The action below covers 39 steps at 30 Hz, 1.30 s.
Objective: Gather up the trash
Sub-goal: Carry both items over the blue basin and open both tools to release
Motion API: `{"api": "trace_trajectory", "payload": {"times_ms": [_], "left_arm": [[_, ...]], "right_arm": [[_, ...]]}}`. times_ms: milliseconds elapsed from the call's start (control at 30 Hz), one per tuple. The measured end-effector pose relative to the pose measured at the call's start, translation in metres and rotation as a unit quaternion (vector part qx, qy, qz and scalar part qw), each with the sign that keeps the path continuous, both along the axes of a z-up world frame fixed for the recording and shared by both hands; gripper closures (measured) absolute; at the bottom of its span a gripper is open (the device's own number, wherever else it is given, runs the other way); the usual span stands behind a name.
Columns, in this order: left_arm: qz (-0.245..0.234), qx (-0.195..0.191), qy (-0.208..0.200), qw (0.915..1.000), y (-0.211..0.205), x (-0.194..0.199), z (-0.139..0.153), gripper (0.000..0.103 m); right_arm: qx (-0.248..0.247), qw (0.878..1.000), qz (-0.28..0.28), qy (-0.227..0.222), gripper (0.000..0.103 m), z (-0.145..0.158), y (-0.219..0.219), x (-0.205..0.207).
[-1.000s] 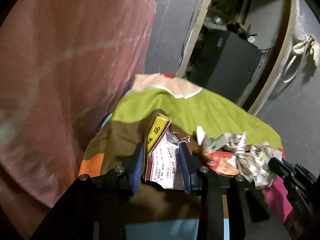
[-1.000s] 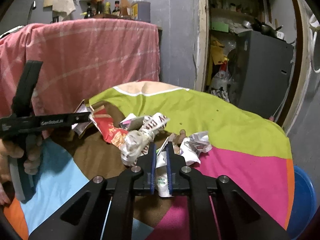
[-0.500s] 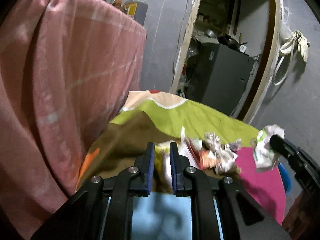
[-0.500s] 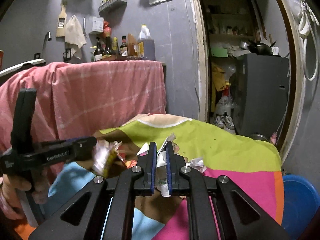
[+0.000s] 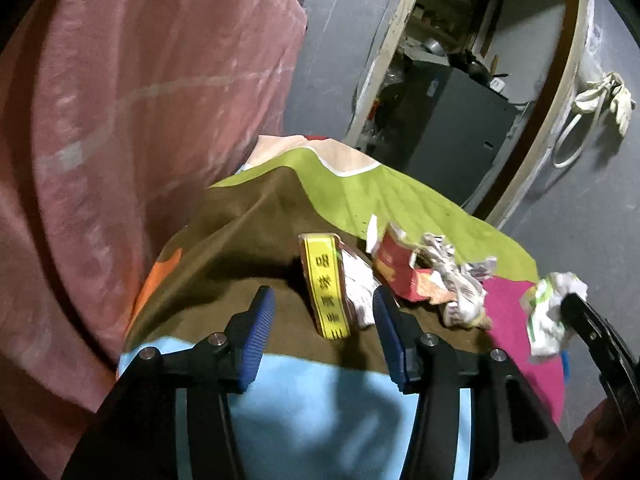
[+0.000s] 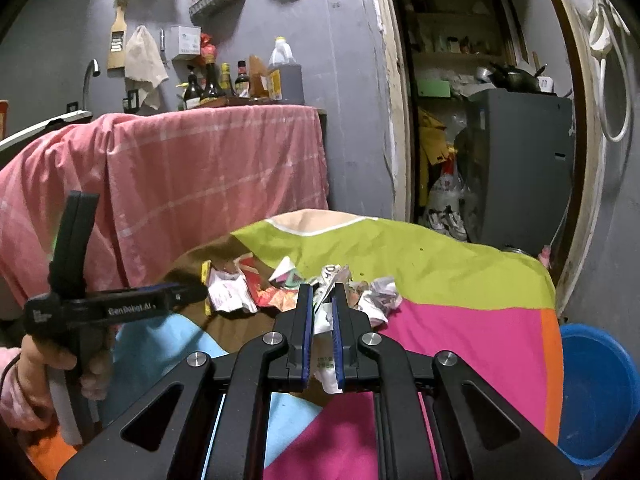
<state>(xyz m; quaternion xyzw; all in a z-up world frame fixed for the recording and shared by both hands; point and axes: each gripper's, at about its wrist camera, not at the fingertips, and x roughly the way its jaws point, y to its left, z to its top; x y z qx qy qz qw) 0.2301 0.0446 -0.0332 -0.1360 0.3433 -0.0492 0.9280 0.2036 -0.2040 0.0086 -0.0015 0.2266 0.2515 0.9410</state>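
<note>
Gripping a crumpled white paper scrap (image 6: 326, 322) tight between its blue pads, our right gripper (image 6: 320, 316) is hovering over the pink patch of the patchwork tablecloth (image 6: 460, 320). Over on the other side, our left gripper (image 5: 320, 332) is gaping wide with nothing between its pads, and the yellow-edged packet (image 5: 326, 284) is lying on the brown patch just ahead of them. Beside it we are seeing the red wrapper (image 5: 394, 264) and crumpled newspaper (image 5: 456, 280) bunched together mid-table; the blur is making it hard to say whether they touch. We are spotting a blue basin (image 6: 596, 392) low beside the table's right edge.
</note>
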Motion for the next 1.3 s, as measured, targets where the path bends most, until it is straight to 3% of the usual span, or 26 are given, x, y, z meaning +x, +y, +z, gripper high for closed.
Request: {"api": "trace_trajectory", "payload": {"times_ms": [167,233,367,500,633,933,1000,1100,1300], "left_arm": [[-0.015,-0.019,0.035,0.9991,0.006,0.025,-0.012,0.06],[-0.019,-0.019,0.032,0.9991,0.007,0.025,-0.01,0.075],[-0.027,-0.006,0.016,0.9995,0.002,0.015,-0.005,0.084],[-0.019,-0.001,0.002,0.9998,-0.002,-0.008,0.001,0.085],[-0.011,0.001,-0.017,0.9998,-0.004,-0.034,0.009,0.085],[-0.044,-0.001,-0.036,0.9984,-0.027,-0.066,0.024,0.085],[-0.053,-0.002,-0.047,0.9974,-0.035,-0.069,0.029,0.085],[-0.066,0.007,-0.078,0.9948,-0.05,-0.073,0.043,0.085],[-0.081,0.011,-0.171,0.9818,-0.083,-0.081,0.079,0.085]], "right_arm": [[0.01,1.0,0.004,0.022,0.096,-0.009,-0.003,0.013],[0.012,0.999,0.005,0.03,0.096,-0.011,-0.004,0.017],[0.005,0.999,0.012,0.039,0.096,-0.014,-0.005,0.014],[0.004,0.999,0.022,0.031,0.096,-0.013,-0.009,0.003],[0.033,0.999,0.035,0.014,0.096,-0.005,-0.022,-0.015],[0.045,0.998,0.039,-0.005,0.096,0.004,-0.039,-0.044],[0.04,0.998,0.03,-0.026,0.096,0.01,-0.041,-0.053],[-0.003,0.995,0.008,-0.095,0.096,0.026,-0.037,-0.073],[-0.03,0.98,-0.037,-0.191,0.096,0.058,-0.043,-0.098]]}}
